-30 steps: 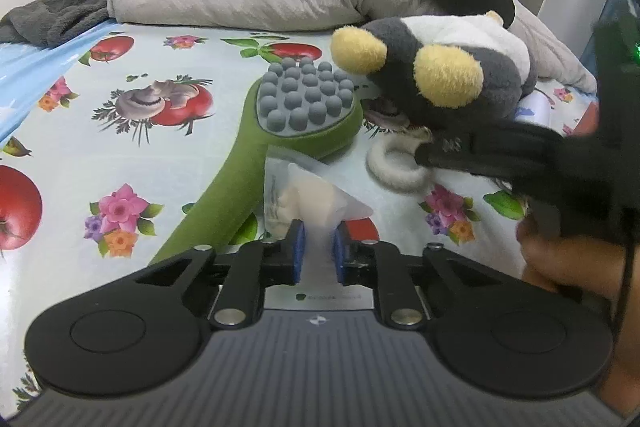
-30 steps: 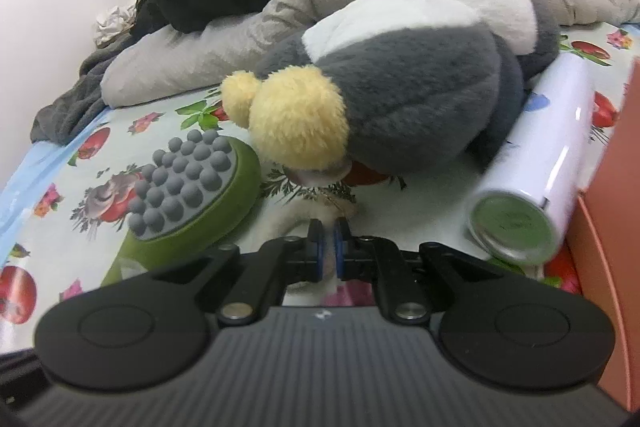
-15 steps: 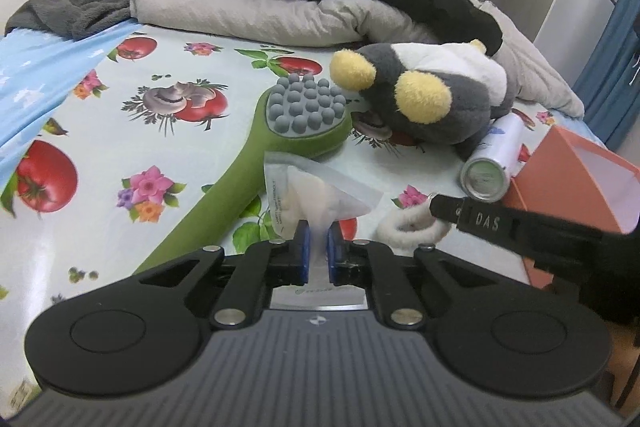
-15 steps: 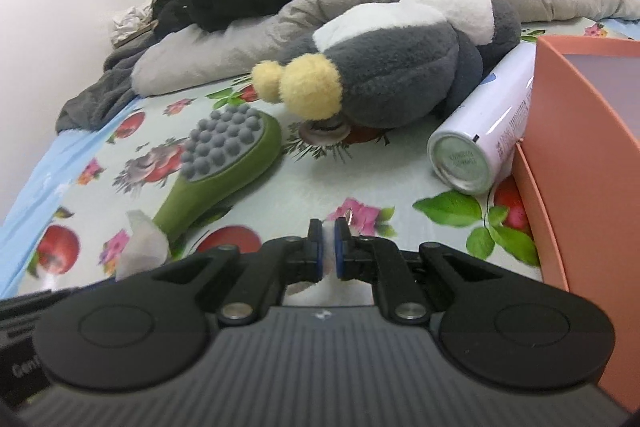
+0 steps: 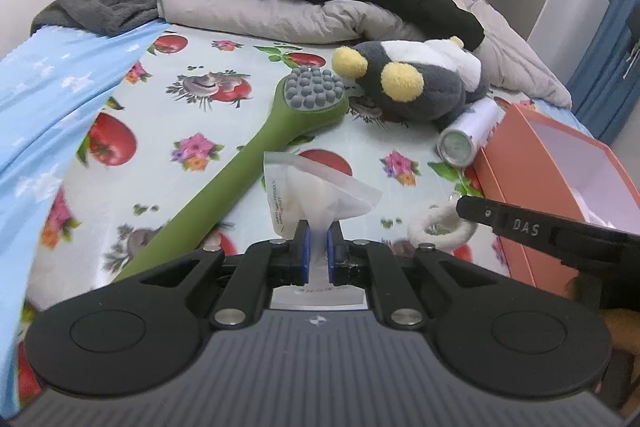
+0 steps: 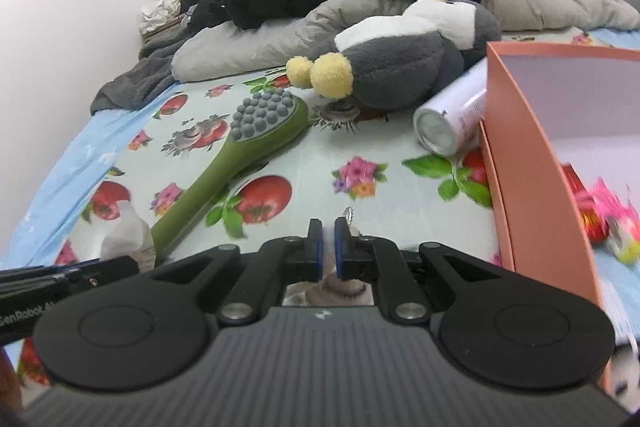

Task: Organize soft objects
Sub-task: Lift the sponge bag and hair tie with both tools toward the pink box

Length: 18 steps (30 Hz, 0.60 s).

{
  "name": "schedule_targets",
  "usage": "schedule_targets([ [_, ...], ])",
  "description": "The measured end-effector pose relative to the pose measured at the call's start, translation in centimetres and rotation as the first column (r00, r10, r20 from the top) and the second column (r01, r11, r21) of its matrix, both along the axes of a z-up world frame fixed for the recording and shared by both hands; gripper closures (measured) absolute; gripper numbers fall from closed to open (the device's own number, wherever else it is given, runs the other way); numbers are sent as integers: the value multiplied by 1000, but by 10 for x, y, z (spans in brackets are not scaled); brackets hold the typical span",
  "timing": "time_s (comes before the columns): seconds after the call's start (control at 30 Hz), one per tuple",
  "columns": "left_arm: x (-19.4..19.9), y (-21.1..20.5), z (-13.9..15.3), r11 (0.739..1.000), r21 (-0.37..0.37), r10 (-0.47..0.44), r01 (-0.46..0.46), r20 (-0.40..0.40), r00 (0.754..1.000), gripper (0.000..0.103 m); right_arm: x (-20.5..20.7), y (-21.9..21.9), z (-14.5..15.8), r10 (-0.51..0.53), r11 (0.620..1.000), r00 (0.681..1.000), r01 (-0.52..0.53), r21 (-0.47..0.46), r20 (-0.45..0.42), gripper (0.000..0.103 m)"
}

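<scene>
My left gripper (image 5: 316,239) is shut on a clear plastic bag (image 5: 320,195) with a white puff inside, held above the bed. In the left wrist view a white fluffy ring (image 5: 434,229) hangs from the tip of my right gripper, which reaches in from the right. In the right wrist view the right gripper (image 6: 328,233) is shut on that fluffy ring (image 6: 340,285), which shows only behind the jaws, with a small metal chain at the tips. An open orange box (image 6: 520,131) stands to the right, also in the left wrist view (image 5: 516,163).
A grey, white and yellow plush toy (image 5: 420,87) lies on the flowered sheet beside a green massage brush (image 5: 256,155) and a white spray can (image 5: 468,135). A black jacket and grey pillows lie behind them. Red and pink items (image 6: 600,223) lie in the box.
Both grippers pulled back and rose away from the plush toy, carrying the bag and the fluffy ring. The orange box came into view on the right.
</scene>
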<state>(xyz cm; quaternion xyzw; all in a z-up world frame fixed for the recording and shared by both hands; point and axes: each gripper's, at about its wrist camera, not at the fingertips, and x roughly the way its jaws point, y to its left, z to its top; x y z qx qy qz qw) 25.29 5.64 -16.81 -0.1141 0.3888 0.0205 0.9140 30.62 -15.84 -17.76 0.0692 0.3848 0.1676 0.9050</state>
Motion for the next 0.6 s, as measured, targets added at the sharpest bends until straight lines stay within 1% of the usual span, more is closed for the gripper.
schedule_targets([
  [0.13,-29,-6,3,1000,4,-17,17,-21,1000,93,-26,-2,1,39,999,999,-39,19,-27,94],
  [0.23,-50,-12,1,999,2,-33,33,-49,998,93,-48,-2,-4,79,996,994,-77,40,-68,94],
  [0.3,-63,-16,-3,999,-9,-44,44,-82,996,93,-63,-3,-8,97,995,991,-93,44,-95,94],
  [0.37,-74,-22,-7,997,-40,-74,70,-114,991,93,-77,-5,-14,109,994,987,-106,28,-118,94],
  [0.47,-85,-31,-13,995,-40,-95,90,-145,985,93,-93,-11,-20,111,994,984,-113,-8,-139,94],
  [0.6,-83,-37,-19,991,-68,-129,119,-168,977,92,-106,-25,-22,83,995,986,-90,-45,-146,93],
])
